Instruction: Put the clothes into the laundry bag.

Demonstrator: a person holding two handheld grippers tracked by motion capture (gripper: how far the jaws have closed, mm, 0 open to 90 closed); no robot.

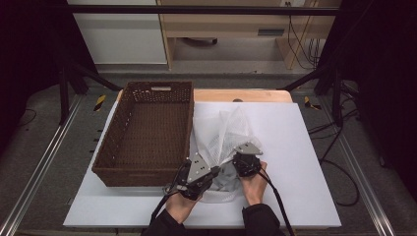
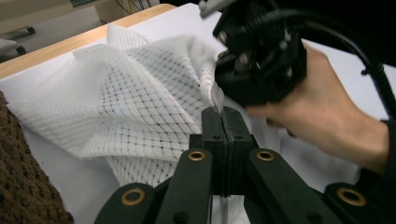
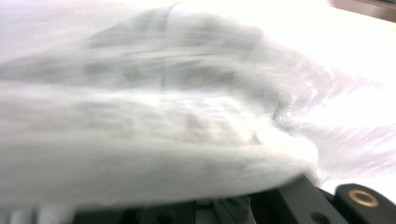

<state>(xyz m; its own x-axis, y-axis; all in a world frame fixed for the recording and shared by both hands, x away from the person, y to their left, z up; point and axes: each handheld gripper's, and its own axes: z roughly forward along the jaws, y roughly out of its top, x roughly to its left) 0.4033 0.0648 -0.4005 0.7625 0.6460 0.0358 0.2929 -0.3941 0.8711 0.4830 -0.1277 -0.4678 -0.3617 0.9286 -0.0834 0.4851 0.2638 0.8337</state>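
Note:
A white mesh cloth (image 1: 223,130) lies bunched on the white board (image 1: 295,162), just right of the basket. My left gripper (image 1: 216,169) is at the cloth's near edge. In the left gripper view its jaws (image 2: 224,121) are shut flat together on a thin edge of the mesh (image 2: 135,107). My right gripper (image 1: 237,164) is close beside it, held in a hand. A ridge of mesh rises taut into the right gripper (image 2: 220,91). In the right gripper view, blurred mesh (image 3: 163,140) drapes over the jaws and hides their pads.
A brown woven basket (image 1: 147,132) stands on the left half of the board, its near wall beside my left hand; its rim shows as (image 2: 23,186). A wooden table edge (image 1: 246,95) runs behind the board. Bare board stretches to the right.

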